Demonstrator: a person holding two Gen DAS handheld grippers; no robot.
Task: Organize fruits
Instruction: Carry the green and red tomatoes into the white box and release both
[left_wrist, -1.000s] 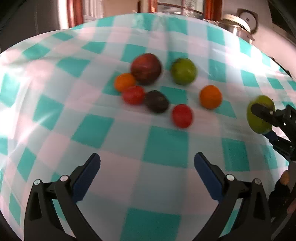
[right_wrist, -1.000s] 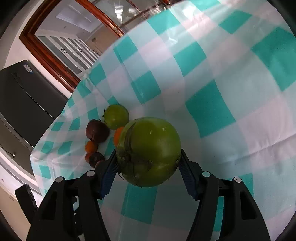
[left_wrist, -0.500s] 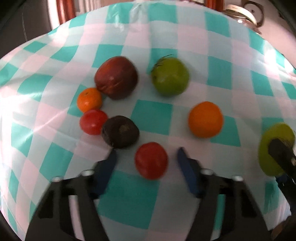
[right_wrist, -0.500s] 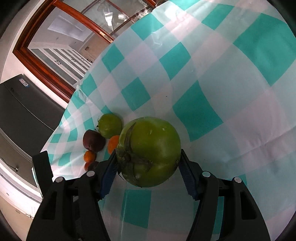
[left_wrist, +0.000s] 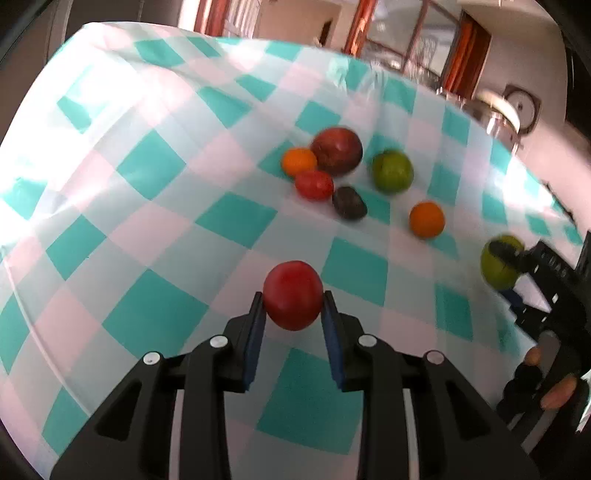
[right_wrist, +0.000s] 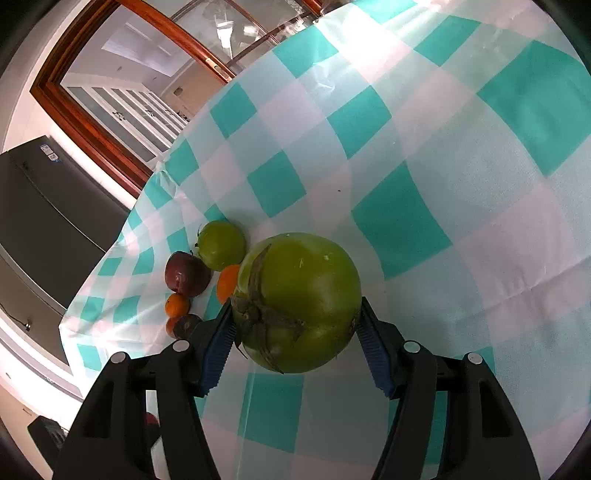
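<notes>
Red tomato (left_wrist: 293, 294): round, glossy, clamped in left tool, clear of table; large green tomato (right_wrist: 300, 301): stem scar sideways, clamped in right tool; six fruits on table: dark red apple (left_wrist: 337, 150), green tomato (left_wrist: 392, 171), two oranges, small tomato, dark fruit.

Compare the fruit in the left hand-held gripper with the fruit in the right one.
The red tomato in the left hand-held gripper is smooth, with no stem showing; the green tomato in the right hand-held gripper shows a dry brown calyx. The green one fills a wider jaw gap than the red one. Both are round and clamped between blue pads.
</notes>
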